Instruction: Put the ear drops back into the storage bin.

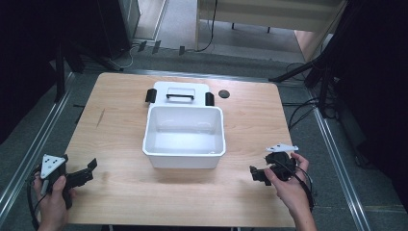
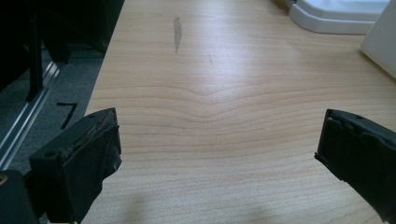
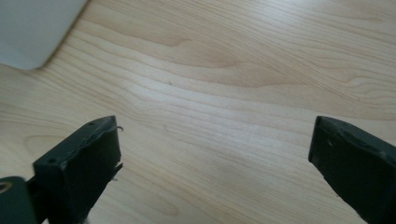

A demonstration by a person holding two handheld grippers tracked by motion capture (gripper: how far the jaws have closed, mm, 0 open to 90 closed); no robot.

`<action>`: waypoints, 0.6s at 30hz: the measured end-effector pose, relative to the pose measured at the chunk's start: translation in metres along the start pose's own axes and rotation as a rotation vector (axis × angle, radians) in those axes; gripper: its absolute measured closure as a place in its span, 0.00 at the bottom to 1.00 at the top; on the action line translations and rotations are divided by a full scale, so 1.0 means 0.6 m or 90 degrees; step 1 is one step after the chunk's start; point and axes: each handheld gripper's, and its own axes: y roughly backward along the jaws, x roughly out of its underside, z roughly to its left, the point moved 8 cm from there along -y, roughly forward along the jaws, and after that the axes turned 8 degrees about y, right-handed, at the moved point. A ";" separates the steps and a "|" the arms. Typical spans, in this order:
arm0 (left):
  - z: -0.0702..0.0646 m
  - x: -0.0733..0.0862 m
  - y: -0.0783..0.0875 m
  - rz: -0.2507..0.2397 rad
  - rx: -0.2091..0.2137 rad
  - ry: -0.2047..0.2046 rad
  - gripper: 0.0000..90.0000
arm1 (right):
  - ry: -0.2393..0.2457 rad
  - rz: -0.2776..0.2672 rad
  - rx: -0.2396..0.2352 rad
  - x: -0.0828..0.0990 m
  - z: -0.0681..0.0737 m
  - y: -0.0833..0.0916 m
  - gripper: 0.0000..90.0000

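Note:
A white plastic bin (image 1: pixel 184 137) stands open in the middle of the wooden table (image 1: pixel 120 125). Its white lid (image 1: pixel 180 94), with a black handle and black side clips, lies flat just behind it. My left gripper (image 1: pixel 86 172) rests at the table's front left corner, open, nothing between its jaws; its own view looks across bare wood toward the bin's corner (image 2: pixel 380 46) and the lid's edge (image 2: pixel 336 18). My right gripper (image 1: pixel 257 174) is held at the front right, open and empty, with the bin's corner (image 3: pixel 32 28) at the upper left of its view.
A small round black thing (image 1: pixel 223 94) lies on the table right of the lid. A grey scuff (image 2: pixel 177 30) marks the wood on the left side. Metal rails (image 1: pixel 38 130) run along the floor beside the table, and cables and dark stands (image 1: pixel 308 72) lie beyond the far edge.

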 end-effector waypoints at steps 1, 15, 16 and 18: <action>0.000 0.000 0.000 0.000 0.000 0.000 0.00 | -0.009 -0.010 0.007 0.004 -0.002 -0.003 0.04; 0.001 0.000 0.000 0.000 -0.002 -0.001 0.00 | -0.079 -0.182 0.084 0.060 -0.033 -0.023 0.07; 0.001 0.000 0.000 0.000 -0.002 0.000 0.00 | -0.087 -0.199 0.093 0.065 -0.037 -0.023 0.07; 0.001 0.000 0.000 0.001 -0.003 0.001 0.00 | -0.104 -0.227 0.114 0.073 -0.045 -0.023 0.07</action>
